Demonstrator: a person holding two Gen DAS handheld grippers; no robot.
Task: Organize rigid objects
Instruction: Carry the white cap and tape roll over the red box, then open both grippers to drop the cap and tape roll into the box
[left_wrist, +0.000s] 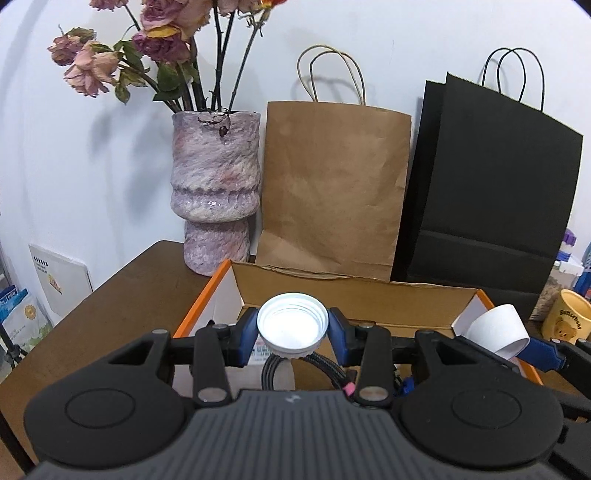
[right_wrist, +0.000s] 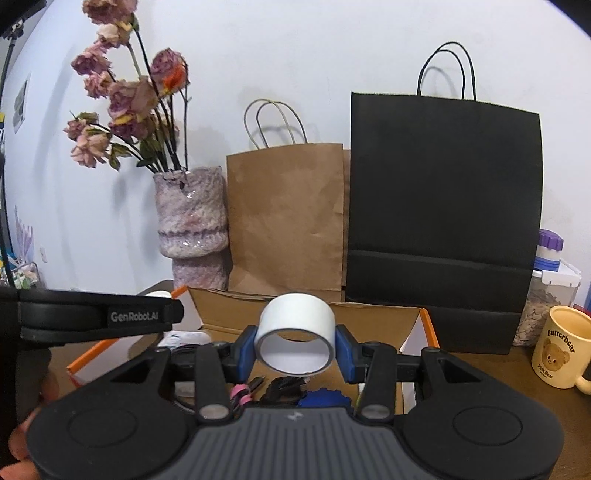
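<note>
My left gripper (left_wrist: 292, 334) is shut on a white screw lid (left_wrist: 291, 325), held above an open cardboard box (left_wrist: 354, 295) with orange edges. My right gripper (right_wrist: 295, 349) is shut on a white tape roll (right_wrist: 295, 332), also above the box (right_wrist: 369, 317). The roll also shows in the left wrist view (left_wrist: 496, 330) at the box's right side. Inside the box lie black cables (left_wrist: 273, 369), a blue round item (right_wrist: 325, 398) and a pink-tipped tool (right_wrist: 240, 393). The left gripper's body (right_wrist: 99, 317) crosses the right wrist view at the left.
A purple vase (left_wrist: 216, 192) of dried roses stands behind the box on the brown table (left_wrist: 129, 295). A brown paper bag (left_wrist: 332, 192) and a black paper bag (left_wrist: 487, 192) lean on the wall. A yellow bear mug (right_wrist: 557, 350) and jars (right_wrist: 546, 266) stand right.
</note>
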